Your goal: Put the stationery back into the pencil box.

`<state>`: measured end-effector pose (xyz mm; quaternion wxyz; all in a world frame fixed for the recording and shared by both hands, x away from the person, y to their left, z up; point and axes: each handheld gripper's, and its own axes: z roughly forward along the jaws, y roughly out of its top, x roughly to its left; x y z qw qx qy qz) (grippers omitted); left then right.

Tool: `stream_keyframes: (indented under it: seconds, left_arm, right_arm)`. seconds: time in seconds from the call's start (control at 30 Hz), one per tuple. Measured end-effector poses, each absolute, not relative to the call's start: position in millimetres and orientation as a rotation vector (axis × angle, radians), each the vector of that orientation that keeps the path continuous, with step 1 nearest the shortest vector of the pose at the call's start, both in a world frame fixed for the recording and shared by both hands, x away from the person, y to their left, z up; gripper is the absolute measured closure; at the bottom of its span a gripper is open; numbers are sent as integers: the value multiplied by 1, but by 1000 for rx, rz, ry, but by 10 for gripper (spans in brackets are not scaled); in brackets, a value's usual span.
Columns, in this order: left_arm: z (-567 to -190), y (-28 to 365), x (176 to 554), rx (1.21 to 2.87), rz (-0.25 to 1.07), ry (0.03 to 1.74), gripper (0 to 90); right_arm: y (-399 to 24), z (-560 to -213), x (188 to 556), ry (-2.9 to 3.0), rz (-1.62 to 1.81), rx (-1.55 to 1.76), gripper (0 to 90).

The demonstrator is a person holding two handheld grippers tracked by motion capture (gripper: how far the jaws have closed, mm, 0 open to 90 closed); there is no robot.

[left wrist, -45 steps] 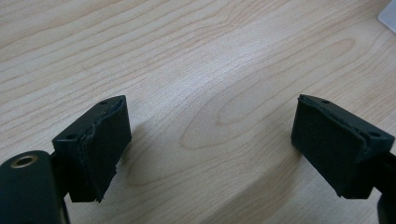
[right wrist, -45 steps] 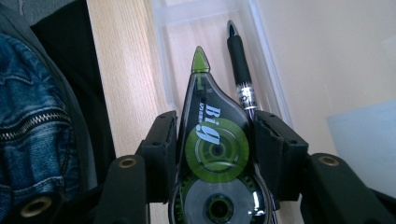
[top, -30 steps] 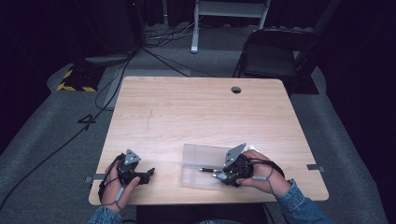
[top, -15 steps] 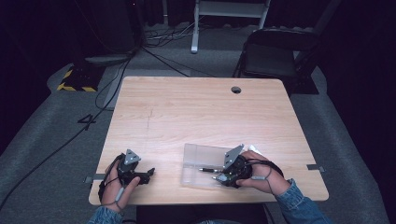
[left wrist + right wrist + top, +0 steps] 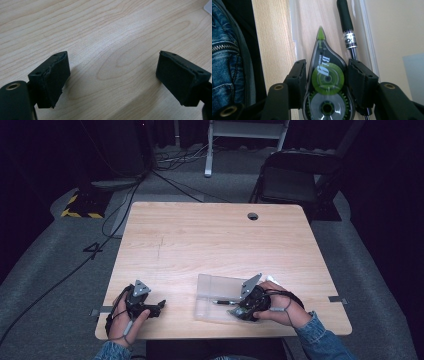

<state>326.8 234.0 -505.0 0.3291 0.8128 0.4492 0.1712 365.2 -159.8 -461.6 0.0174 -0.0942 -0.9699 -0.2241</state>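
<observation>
Green tape dispenser (image 5: pixel 325 82) sat clamped in the right gripper (image 5: pixel 325 80) over the tray (image 5: pixel 210 287), unreleased; left gripper (image 5: pixel 112 75) gaped empty.

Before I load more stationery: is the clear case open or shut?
Open: the clear case lies lidless on the table, with the correction tape and pen inside.

Table lit, surroundings dark; close-ups slightly soft.

The high view looks down and forward over the table (image 5: pixel 210 240). Each gripper view rides close above the wood; the clear tray (image 5: pixel 215 292), at five o'clock, shows in two views (image 5: pixel 294 30).
</observation>
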Motion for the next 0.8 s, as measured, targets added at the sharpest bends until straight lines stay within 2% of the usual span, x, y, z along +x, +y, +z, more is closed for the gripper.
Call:
stream_keyframes:
  seconds: [0.27,0.43,0.8]
  left_arm:
    - [-505,234,327,2125,448,1176,124]
    - [-505,234,327,2125,448,1176,124]
    - [-505,234,327,2125,448,1177,124]
  right_arm:
    - [-160,-456,365,-2999,-782,-316,501]
    - [-152,-454,359,-2970,-871,-274,414]
    - [-140,-466,355,-2963,-860,-215,354]
